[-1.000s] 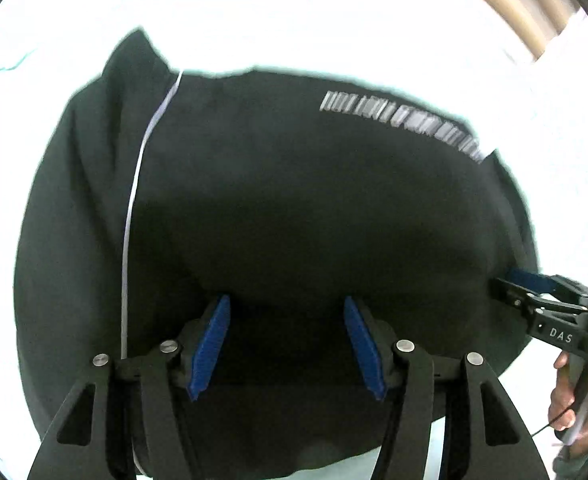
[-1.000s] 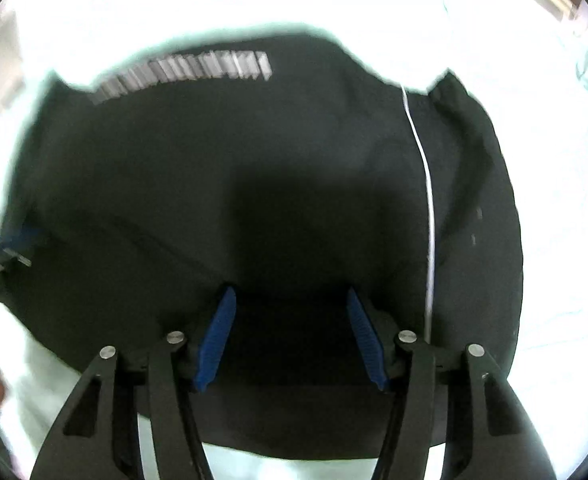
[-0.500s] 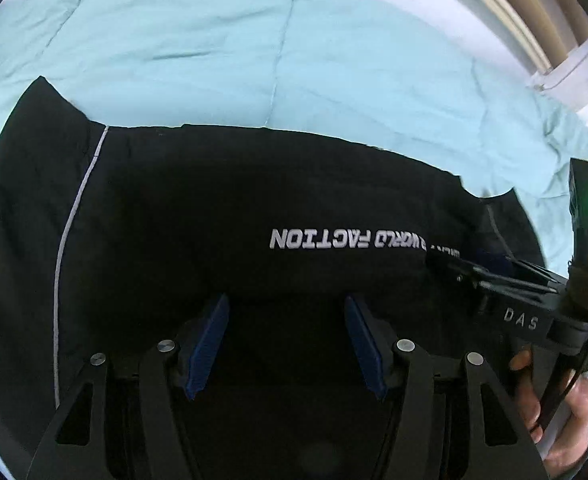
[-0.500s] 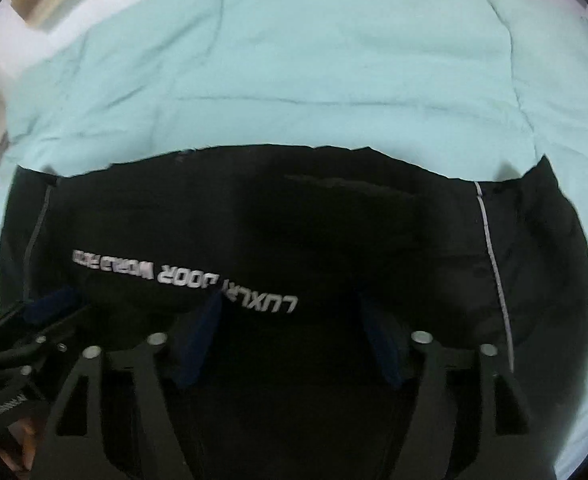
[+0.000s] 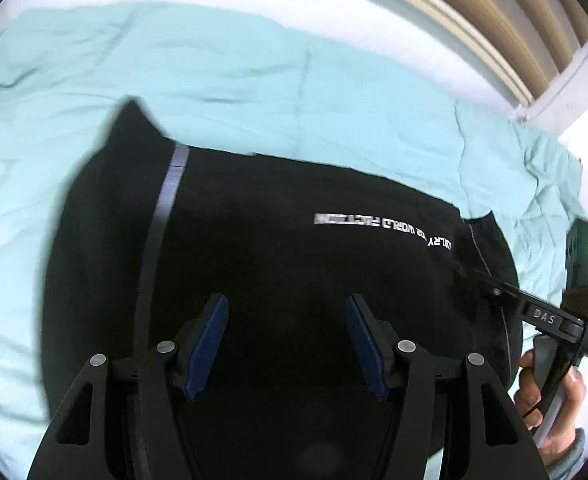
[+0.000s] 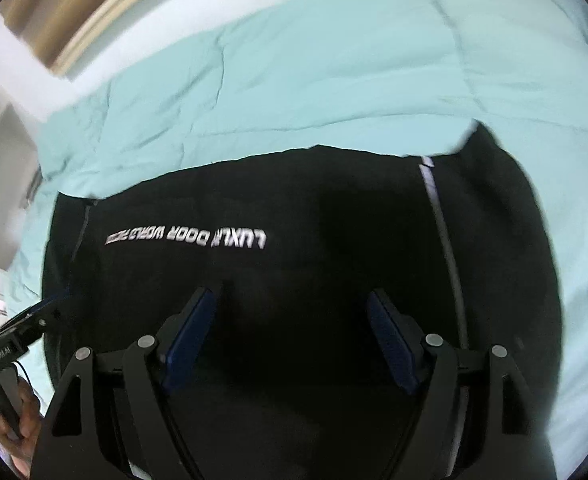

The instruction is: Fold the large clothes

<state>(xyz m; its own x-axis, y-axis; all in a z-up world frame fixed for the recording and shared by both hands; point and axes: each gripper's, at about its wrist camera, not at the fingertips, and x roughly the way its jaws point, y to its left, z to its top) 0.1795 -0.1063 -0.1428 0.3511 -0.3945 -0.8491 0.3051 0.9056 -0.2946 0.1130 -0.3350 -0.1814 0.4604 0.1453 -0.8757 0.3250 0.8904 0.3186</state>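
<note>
garment: a black garment (image 5: 277, 264) lies spread on the bed, filling the middle and lower part of both wrist views; white lettering (image 6: 185, 236) runs across it upside down, and a pale stripe (image 5: 171, 184) runs down one side.
bed: covered by a light teal quilt (image 5: 253, 92) showing from 9 through 12 to 3 o'clock around the garment; a wooden headboard (image 5: 506, 20) at 1 o'clock in the left wrist view.
left gripper: the left gripper (image 5: 285, 340) hangs over the garment at 6 o'clock, blue pads (image 5: 209, 340) apart and unclenched, with dark cloth seen between and beneath them; whether they touch the cloth cannot be told.
right gripper: the right gripper (image 6: 289, 340) also sits over the garment at 6 o'clock, its jaws opening, pads wide with only the cloth surface showing between them, nothing pinched.
hands: in the left wrist view a hand (image 5: 550, 404) at 4 o'clock holds the right gripper's handle near the garment's edge; in the right wrist view the other hand (image 6: 17, 424) shows at 8 o'clock.
</note>
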